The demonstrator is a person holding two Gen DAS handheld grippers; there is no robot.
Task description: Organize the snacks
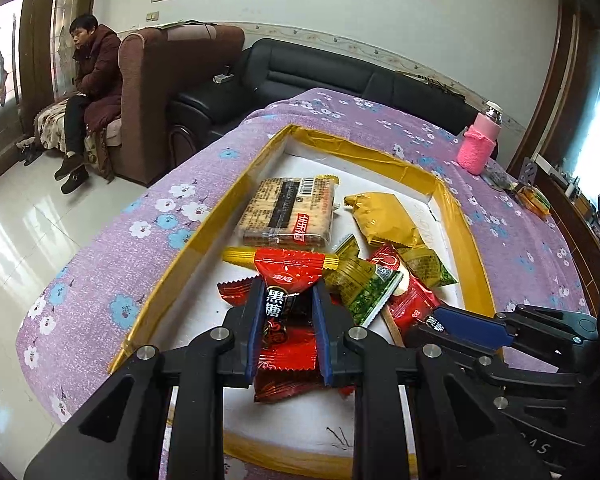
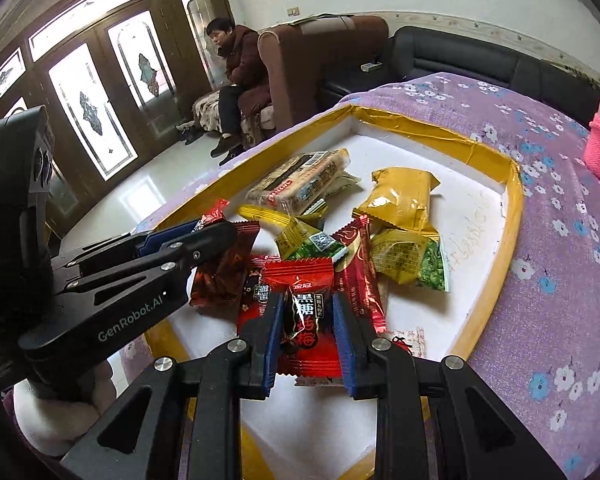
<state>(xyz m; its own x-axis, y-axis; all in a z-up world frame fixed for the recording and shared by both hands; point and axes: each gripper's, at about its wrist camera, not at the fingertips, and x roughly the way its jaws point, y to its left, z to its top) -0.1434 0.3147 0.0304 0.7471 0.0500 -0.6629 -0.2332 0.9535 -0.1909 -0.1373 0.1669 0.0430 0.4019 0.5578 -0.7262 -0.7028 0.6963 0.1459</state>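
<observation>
Left wrist view shows our left gripper (image 1: 285, 308) closed onto a red plum-candy packet (image 1: 285, 300), its blue pads (image 1: 255, 328) pressing the wrapper from both sides over the near part of the tray (image 1: 215, 224). Our right gripper (image 2: 304, 322) pinches a matching red packet (image 2: 304, 312) the same way, jaws narrowed to the wrapper's width, just beside the left one, so we have little room between the two tools.

Around the held packets lies a loose pile: a dark red packet (image 2: 223, 276) under the left gripper's side, green-and-gold packets (image 2: 414, 260) and a long red sachet (image 2: 360, 268) overlapping one another. Farther in we see a gold pouch (image 2: 404, 196) and a clear cracker pack (image 1: 289, 210), near each other but apart.

Bare white floor shows at the tray's far end and along its right side, bounded by the raised yellow rim all round. Beyond the rim, the purple flowered cloth (image 1: 99, 248) covers the counter; a pink knitted bottle (image 1: 480, 144) stands well apart near the far edge
</observation>
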